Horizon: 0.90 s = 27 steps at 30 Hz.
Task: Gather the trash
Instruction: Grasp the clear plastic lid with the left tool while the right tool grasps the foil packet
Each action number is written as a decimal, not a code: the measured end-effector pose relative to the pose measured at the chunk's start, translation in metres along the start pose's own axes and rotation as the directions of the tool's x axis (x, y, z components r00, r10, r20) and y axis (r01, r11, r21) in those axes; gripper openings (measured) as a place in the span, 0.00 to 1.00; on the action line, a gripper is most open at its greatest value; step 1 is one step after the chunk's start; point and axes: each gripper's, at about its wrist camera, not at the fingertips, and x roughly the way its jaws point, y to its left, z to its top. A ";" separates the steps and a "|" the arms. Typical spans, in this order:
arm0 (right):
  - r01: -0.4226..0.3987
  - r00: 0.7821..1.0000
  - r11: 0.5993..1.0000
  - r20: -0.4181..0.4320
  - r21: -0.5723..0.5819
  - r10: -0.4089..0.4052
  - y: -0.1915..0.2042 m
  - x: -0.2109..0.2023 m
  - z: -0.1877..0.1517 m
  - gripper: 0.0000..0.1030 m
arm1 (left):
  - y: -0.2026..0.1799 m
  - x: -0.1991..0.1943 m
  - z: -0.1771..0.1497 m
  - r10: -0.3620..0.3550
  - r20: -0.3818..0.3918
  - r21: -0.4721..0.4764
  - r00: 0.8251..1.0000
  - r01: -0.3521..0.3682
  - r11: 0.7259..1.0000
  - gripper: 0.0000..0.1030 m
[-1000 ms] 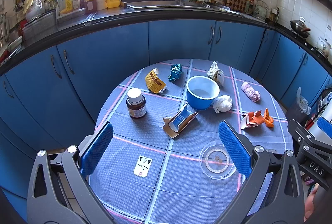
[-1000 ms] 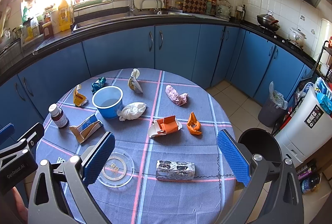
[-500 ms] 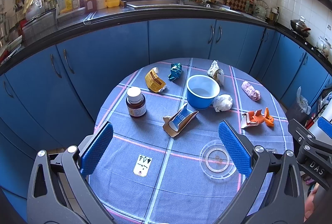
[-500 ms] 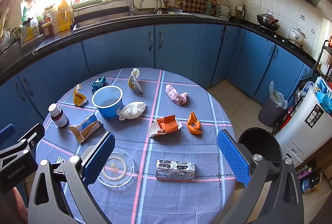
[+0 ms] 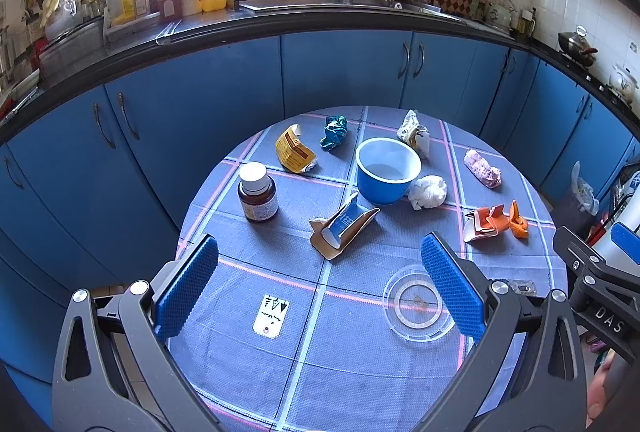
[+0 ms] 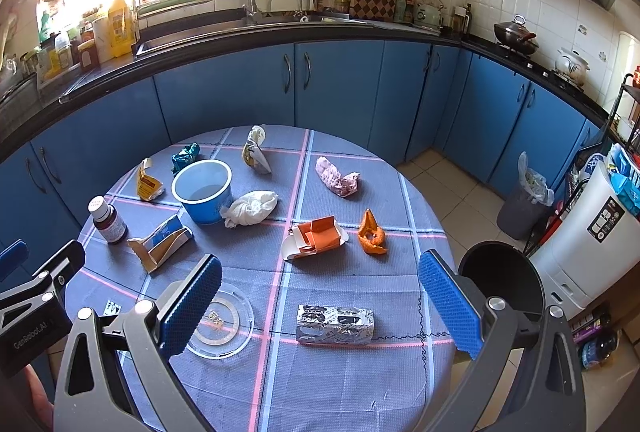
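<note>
Trash (image 6: pixel 314 239) scattered on table (image 6: pixel 360 384), blue cup (image 6: pixel 203 190) empty

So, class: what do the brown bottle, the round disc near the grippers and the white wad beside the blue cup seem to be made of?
Brown bottle: amber glass or plastic, glossy, light showing through; white cap looks plastic.
Round disc: clear rigid plastic, the cloth showing through, moulded rings.
White wad: soft tissue or paper, matte, crumpled folds.

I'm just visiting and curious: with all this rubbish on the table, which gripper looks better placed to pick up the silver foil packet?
Probably the right gripper. It is open, and the silver foil packet lies between its fingers, with the black bin beside it. The left gripper faces the torn carton instead.
</note>
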 end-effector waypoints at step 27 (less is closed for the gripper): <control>0.048 0.972 0.996 -0.234 0.075 -0.029 -0.053 0.095 -0.052 0.93 | -0.077 0.098 -0.069 -0.040 -0.260 0.216 0.965 0.099 0.971 0.97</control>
